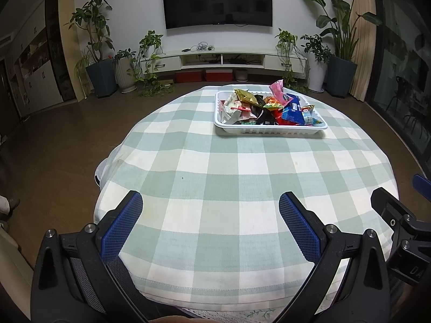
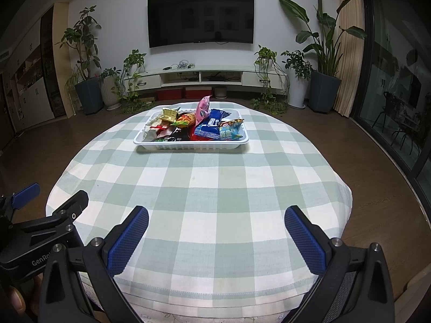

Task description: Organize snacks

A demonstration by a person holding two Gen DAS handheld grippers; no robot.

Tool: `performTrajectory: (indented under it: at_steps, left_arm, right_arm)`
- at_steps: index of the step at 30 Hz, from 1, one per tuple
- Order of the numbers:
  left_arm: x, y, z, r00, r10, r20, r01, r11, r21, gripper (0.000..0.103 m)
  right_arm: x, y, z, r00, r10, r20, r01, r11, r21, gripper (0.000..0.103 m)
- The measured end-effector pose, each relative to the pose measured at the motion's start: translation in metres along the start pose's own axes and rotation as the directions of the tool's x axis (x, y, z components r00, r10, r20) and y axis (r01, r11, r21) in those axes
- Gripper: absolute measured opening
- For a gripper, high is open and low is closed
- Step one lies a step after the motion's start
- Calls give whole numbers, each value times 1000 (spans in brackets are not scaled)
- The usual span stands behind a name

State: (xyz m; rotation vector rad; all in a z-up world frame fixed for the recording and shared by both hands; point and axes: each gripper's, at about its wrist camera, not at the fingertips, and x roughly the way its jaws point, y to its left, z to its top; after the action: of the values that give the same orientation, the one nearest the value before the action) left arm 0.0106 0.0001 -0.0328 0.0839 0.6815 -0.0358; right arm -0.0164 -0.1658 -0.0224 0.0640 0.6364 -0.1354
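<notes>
A white plastic tray sits on the far side of the table with several snack packets piled in it: a pink packet, a blue packet, a gold packet. The tray also shows in the right wrist view, with the pink packet and blue packet. My left gripper is open and empty over the near table edge. My right gripper is open and empty there too, beside the left one.
The round table wears a green and white checked cloth. Behind it are a wall TV, a low white TV cabinet and potted plants on both sides. Glass doors stand at the right.
</notes>
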Motion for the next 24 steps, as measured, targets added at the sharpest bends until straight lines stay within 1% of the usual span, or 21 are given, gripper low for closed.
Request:
performTrajectory:
  at_steps: [24]
  left_arm:
    - [0, 1, 0, 1000, -2, -3, 2, 1000, -2, 103]
  right_arm:
    - [-2, 1, 4, 1000, 0, -3, 0, 1000, -2, 103]
